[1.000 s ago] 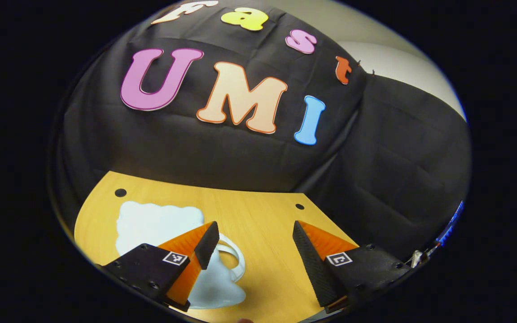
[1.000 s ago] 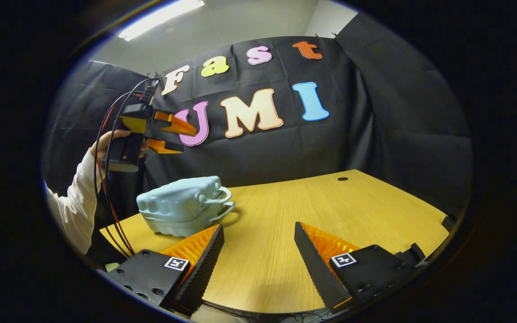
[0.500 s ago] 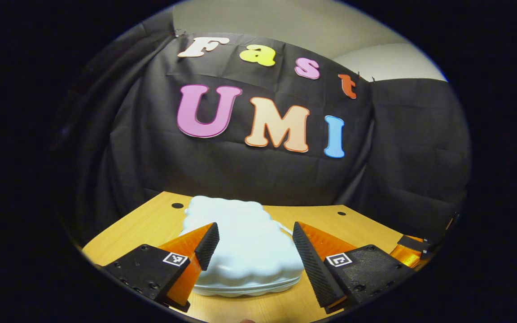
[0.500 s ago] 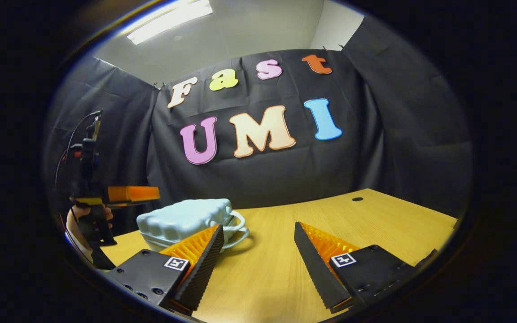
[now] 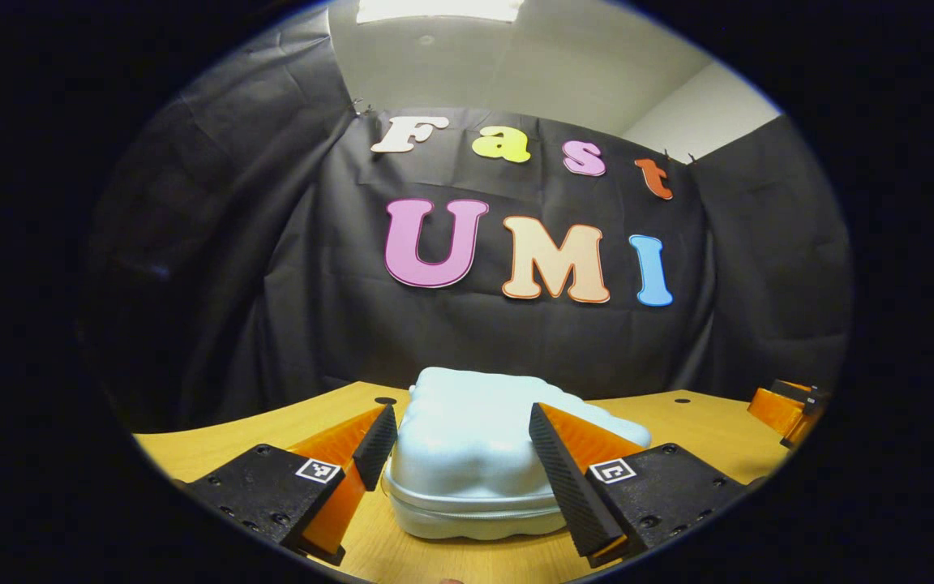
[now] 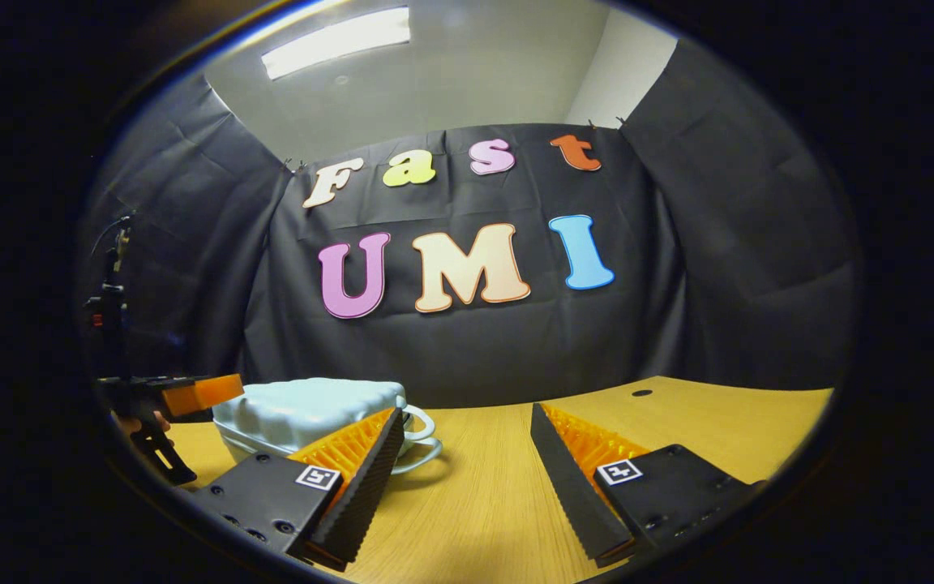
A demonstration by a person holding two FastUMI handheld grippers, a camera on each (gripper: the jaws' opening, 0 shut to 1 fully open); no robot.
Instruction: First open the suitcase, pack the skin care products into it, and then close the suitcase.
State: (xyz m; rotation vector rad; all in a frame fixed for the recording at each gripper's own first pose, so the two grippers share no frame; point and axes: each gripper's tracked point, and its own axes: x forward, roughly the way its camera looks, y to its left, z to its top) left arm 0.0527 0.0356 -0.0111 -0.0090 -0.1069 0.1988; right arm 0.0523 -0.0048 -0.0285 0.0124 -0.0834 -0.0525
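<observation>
A pale blue hard-shell suitcase lies shut on the wooden table. In the left gripper view it sits straight ahead. My left gripper is open, its two fingers spread to either side of the case's near end; I cannot tell whether they touch it. In the right gripper view the same suitcase is at the left, its two handles pointing right. My right gripper stands open and empty over bare table, to the right of the case. The left gripper shows at the case's left end, a hand holding it.
The table stretches to the right of the suitcase, with a small round hole near its back edge. Black cloth walls close the booth behind and at both sides. My right gripper shows at the far right of the left gripper view.
My left gripper has come down from high above and turned to face the suitcase level, now straddling its near end. The right gripper has sunk a little lower over the table.
</observation>
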